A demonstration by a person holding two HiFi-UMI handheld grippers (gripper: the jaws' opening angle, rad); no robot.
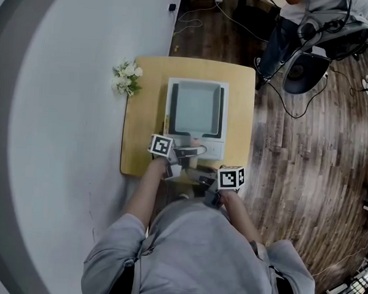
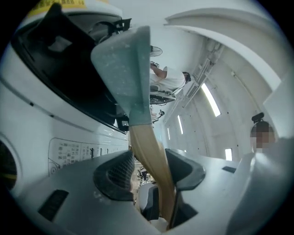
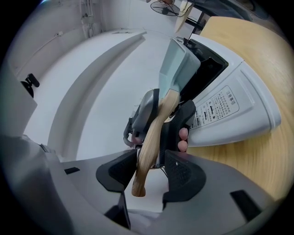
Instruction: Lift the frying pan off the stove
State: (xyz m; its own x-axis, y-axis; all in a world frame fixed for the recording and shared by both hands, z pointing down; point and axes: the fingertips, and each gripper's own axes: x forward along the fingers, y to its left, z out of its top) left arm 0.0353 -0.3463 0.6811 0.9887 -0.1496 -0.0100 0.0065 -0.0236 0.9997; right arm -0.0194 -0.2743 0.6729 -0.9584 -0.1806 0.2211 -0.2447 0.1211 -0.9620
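Square frying pan, only its pale floor showing, sits on the stove ahead. Left gripper apparently clamps its wooden handle; right gripper gapes wide around the end.

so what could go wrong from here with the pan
Only the left tongs clamp the wooden handle; the right tongs stand open around its end, so the frying pan may twist or dip once it leaves the stove. The two tongs also sit close together on the handle, so they might bump if the right ones slide forward.
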